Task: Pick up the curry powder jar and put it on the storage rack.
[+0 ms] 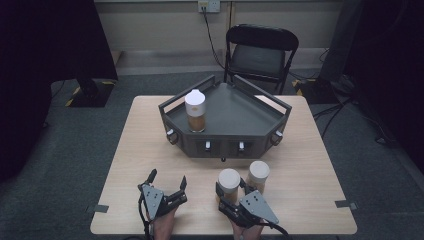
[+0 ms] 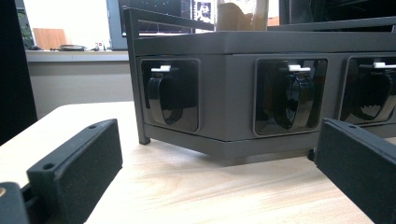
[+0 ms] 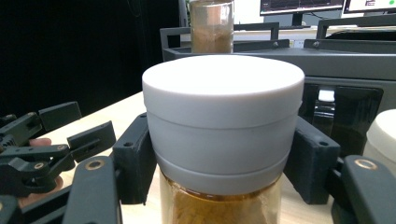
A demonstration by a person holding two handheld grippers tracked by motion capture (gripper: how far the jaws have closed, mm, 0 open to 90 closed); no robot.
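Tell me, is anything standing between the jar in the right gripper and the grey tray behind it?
Nothing visible. The right gripper is shut on the jar, and bare table lies between it and the tray. The second jar stands to its right; the tray's low front wall must be cleared.

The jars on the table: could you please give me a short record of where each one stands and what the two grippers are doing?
held jar: white-lidded jar, upright on the table, clamped by the right gripper
second jar: upright just beside it, free
third jar: upright in the dark tray
left gripper: open, holding nothing, facing the tray front
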